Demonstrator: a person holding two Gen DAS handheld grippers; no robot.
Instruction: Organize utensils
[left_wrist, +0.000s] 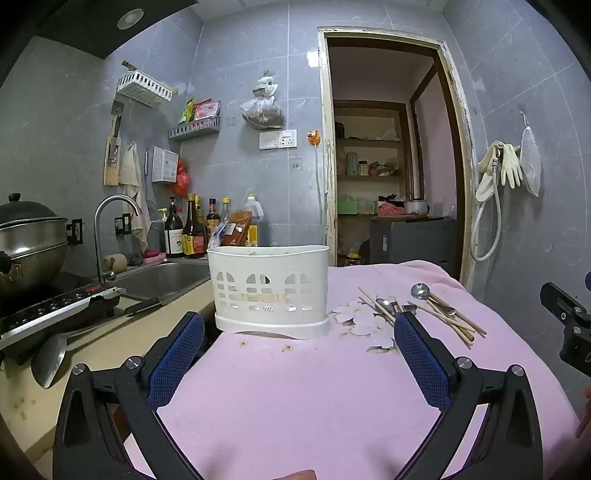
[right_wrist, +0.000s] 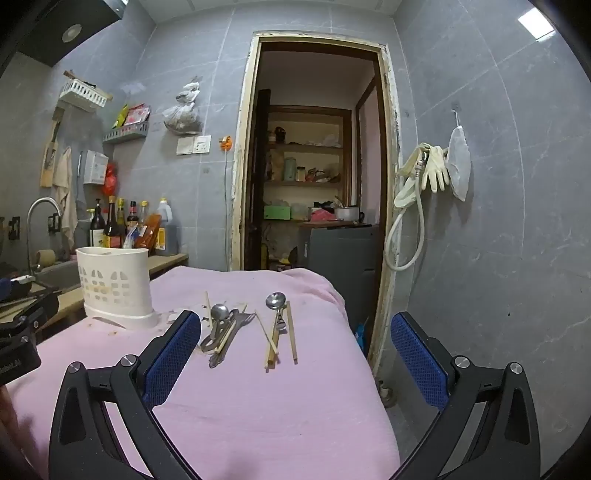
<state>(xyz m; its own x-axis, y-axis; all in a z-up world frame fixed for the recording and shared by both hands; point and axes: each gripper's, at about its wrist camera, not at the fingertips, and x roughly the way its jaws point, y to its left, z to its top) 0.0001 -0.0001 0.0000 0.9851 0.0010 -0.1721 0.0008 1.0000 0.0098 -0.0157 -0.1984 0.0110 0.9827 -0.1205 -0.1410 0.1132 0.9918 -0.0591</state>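
Utensils (right_wrist: 243, 328) loose on pink cloth (right_wrist: 258, 406); both hand-held grippers (left_wrist: 299, 332) (right_wrist: 295, 332) wide open, empty. Next I pick one for caddy (left_wrist: 269, 288).

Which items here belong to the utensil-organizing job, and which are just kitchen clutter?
Job: white caddy, spoons, chopsticks, fork.

Clutter: sauce bottles, faucet, steamer pot, rubber gloves, spatula.

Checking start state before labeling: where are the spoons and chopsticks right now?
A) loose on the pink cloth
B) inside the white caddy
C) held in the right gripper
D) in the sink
A: the spoons and chopsticks lie scattered on the pink cloth, beside the white caddy; both grippers are open and empty.
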